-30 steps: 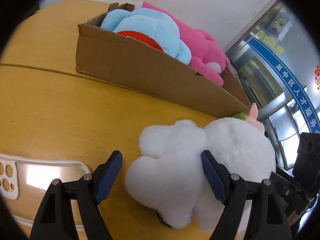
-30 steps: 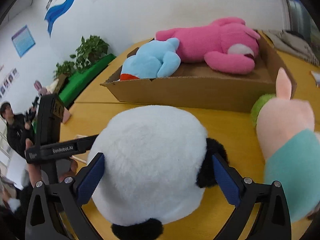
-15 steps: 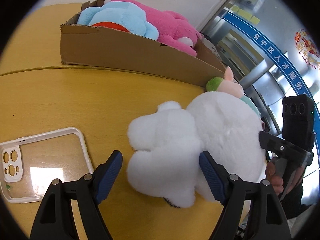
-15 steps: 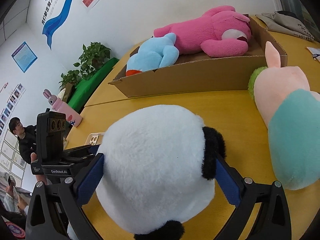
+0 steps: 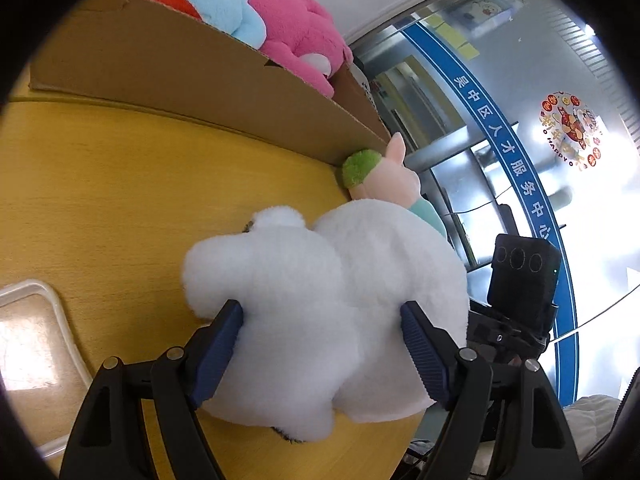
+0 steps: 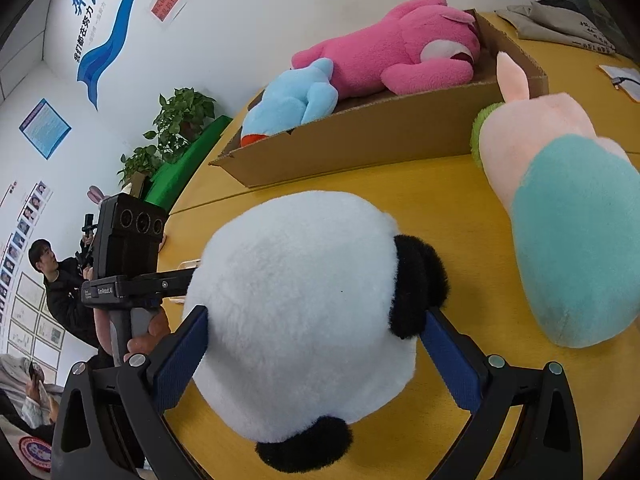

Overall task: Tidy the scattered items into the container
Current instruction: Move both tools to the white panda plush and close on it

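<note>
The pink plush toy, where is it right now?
The pink plush toy lies inside the cardboard box at the far side of the yellow table, right beside the blue plush toy.

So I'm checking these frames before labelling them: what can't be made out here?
- Panda plush: its face, turned away in both views.
- Right gripper: whether the pads press the panda plush, fur hides the contact.
- Cardboard box: its floor, covered by the blue plush and pink plush.
- Phone case: cut off by the left wrist view's edge.
</note>
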Available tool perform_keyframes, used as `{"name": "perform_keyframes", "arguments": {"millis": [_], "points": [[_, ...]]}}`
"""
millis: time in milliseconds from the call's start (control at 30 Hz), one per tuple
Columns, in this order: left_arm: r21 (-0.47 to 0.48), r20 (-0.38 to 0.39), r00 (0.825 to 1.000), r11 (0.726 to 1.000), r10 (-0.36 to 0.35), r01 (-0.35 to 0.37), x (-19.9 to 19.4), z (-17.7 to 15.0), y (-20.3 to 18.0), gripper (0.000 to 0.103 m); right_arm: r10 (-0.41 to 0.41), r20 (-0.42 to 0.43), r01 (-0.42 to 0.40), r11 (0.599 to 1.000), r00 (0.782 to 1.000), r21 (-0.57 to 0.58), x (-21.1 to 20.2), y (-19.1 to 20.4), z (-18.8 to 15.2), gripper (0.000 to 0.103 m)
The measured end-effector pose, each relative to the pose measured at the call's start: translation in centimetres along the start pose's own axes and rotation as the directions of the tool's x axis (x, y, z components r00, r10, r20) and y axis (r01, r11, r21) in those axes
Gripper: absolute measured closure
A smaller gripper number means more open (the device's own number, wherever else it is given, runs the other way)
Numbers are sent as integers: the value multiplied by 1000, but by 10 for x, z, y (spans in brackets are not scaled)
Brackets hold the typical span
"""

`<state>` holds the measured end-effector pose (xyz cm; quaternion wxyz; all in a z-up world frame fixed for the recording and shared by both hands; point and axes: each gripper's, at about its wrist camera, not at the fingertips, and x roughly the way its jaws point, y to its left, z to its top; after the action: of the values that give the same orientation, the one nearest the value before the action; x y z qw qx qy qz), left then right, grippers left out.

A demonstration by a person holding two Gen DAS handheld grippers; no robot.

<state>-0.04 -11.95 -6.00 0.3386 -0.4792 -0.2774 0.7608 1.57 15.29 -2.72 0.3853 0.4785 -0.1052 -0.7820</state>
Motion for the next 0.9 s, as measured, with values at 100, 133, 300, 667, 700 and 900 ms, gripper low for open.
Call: {"name": "perform_keyframes", "arguments": {"millis": [100, 133, 300, 667, 700, 900], "points": [[-32, 3, 1000, 999, -13, 13, 0, -5, 4, 24, 49, -12, -48, 999, 999, 21, 6, -5, -1, 0], [-42, 4, 1000, 999, -19, 19, -1, -7, 6, 24, 63, -16, -62, 998, 998, 22, 9, -5, -2, 0], [-61, 7, 1000, 998, -26, 26, -3, -13, 7, 24, 76, -18, -76, 997, 997, -2, 11, 0, -3, 0], [-41, 38, 998, 998, -43, 44, -1, -19, 6, 33, 119, -7, -119, 993, 993, 6, 11, -4, -4, 6], [-40, 46, 998, 998, -52, 54, -3, -21, 6, 34, 128, -4, -128, 992, 992, 5, 10, -4, -4, 8], [-19, 85, 995, 998, -53, 55, -11, -35, -1, 43, 157, 13, -157, 988, 987, -9, 7, -3, -6, 11]]}}
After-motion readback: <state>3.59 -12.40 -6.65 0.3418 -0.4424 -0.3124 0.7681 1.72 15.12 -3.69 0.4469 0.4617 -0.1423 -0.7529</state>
